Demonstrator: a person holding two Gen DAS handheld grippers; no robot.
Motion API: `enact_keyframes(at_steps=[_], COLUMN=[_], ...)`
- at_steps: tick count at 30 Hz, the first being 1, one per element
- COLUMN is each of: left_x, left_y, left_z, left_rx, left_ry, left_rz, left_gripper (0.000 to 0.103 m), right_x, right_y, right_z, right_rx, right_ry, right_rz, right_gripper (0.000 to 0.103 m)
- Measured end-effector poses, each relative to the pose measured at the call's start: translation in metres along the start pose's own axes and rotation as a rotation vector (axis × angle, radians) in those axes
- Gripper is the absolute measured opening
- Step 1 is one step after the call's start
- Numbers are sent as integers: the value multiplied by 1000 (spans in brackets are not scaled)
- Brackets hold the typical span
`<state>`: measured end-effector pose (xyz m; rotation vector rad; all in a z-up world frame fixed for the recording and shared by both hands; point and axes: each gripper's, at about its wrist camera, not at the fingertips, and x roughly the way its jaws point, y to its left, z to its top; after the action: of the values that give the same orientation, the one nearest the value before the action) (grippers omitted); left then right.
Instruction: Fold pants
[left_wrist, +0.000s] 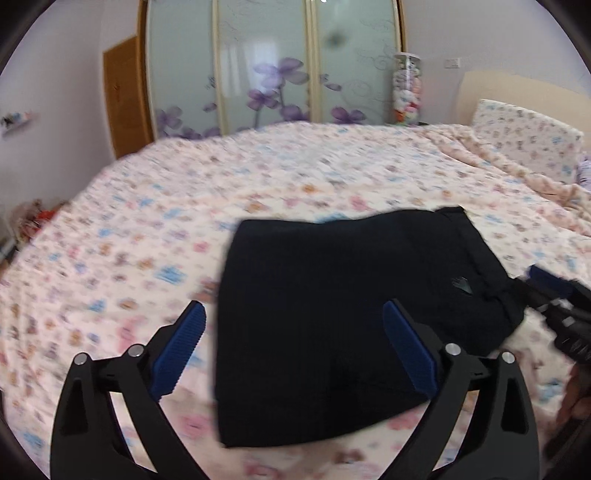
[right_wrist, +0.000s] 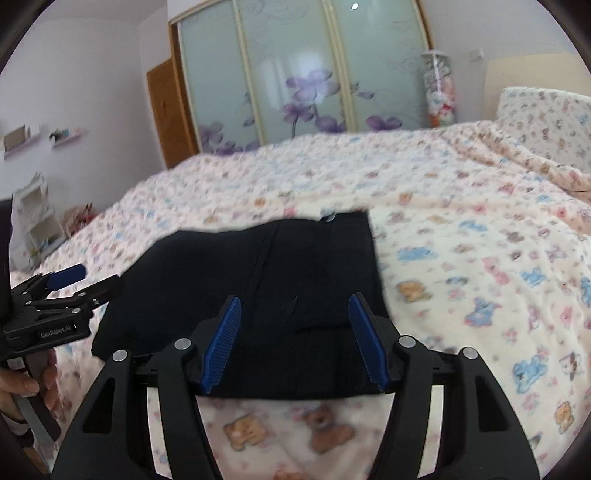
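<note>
Both grippers stand wide open and hold nothing. In the left wrist view the left gripper (left_wrist: 291, 347) fills the lower part of the frame, its blue pads (left_wrist: 410, 350) far apart, and the pants (left_wrist: 351, 314) lie between and beyond them. I cannot tell if the fingers touch the cloth. In the right wrist view the right gripper (right_wrist: 293, 343) is also spread, with the near edge of the pants (right_wrist: 280, 295) between its pads (right_wrist: 221, 347).

The pants are black and folded into a compact, almost square packet. They lie flat on the bed (left_wrist: 184, 206), near the center of each frame. A small pale mark on the cloth shows in the left wrist view, but it is too blurred to read.

At the right edge of the left wrist view the right gripper (left_wrist: 554, 291) appears, partly cut off, just beside the pants. At the left edge of the right wrist view the left gripper (right_wrist: 74, 284) shows with open jaws near the pants, and its body carries the white text "GenRobot.AI". A hand (right_wrist: 22, 387) holds its grip, cut by the frame.

The bed cover has a pink and blue bear pattern, much blurred. Behind it stands a wardrobe (right_wrist: 303, 74) with purple flowers on frosted doors.
</note>
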<state>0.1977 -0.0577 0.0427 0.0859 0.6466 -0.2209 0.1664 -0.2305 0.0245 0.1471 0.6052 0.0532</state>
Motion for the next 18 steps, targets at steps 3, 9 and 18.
enact_keyframes(at_steps=[3,9,18], left_x=[29,73,13], left_y=[-3,14,16], left_z=[-13,-39,-42], left_rx=[-30,-160,-163], left_ry=[104,196,60], left_rz=[-27,-93,-39], left_gripper=[98,101,101], right_x=[28,42,-3], right_y=[-5,-8,-5], right_z=[-14,-22,-23], right_rx=[4,-1,13], right_ry=[130,158,75], right_rz=[-43,-10,24], right_gripper=[68,80,90])
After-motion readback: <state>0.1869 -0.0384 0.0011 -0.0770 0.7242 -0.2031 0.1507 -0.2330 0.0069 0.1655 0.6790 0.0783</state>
